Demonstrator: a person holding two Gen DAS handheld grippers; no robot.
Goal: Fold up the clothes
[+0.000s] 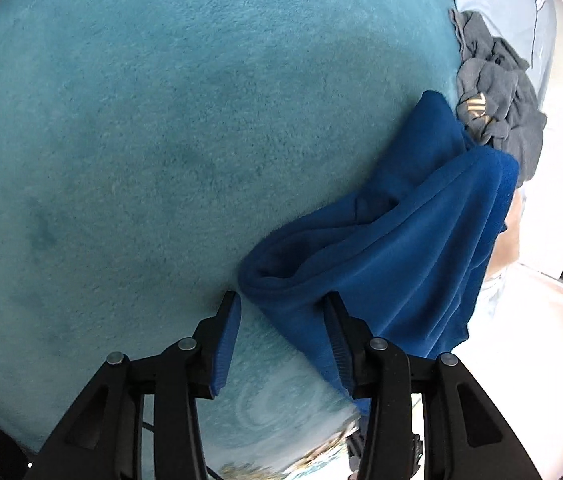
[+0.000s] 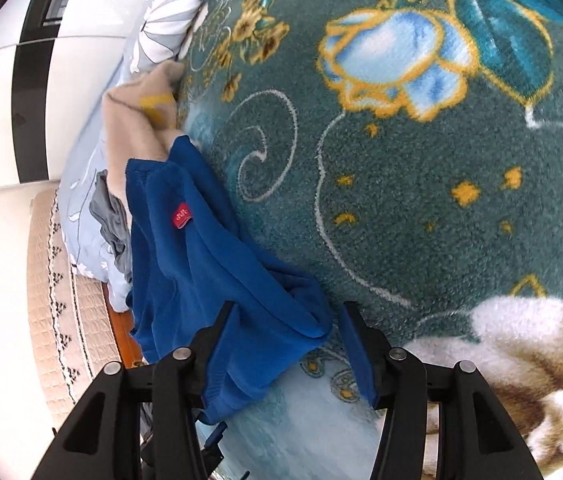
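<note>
Two handheld grippers are hovering low over a plush teal blanket (image 1: pixel 141 140) spread across a bed, each camera looking forward along its own pair of blue-padded fingers. The left gripper (image 1: pixel 281 312) is holding its fingers apart, tips just above the pile. The right gripper (image 2: pixel 287 320) is likewise standing open, clamped on nothing.

A blue fleece garment (image 1: pixel 409 248) is lying bunched on the blanket. In the left wrist view its rolled edge is sitting just ahead of the gap between the fingers, with folds draping over the right-hand finger (image 1: pixel 337 336) and running off to the right toward the bed's edge. In the right wrist view the same blue fleece garment (image 2: pixel 209 272) is spilling across the left-hand finger (image 2: pixel 217 336), one rounded fold reaching into the gap, while the other finger (image 2: pixel 357 344) is standing clear over bare blanket.

Only the right wrist view is showing the blanket's pattern: blue and gold flowers (image 2: pixel 393 56), white scrolls, and a brown-and-white fluffy motif (image 2: pixel 521 352) at lower right. It is also catching a small red label (image 2: pixel 180 216) on the fleece and a beige cloth (image 2: pixel 137 120) beyond it. The left wrist view is showing mostly plain teal pile.

Farther off, a crumpled grey garment (image 1: pixel 497 96) is lying just past the fleece, touching it, beside a pale blue pillow (image 1: pixel 513 4). Bright white surfaces are washing out the far edges.
</note>
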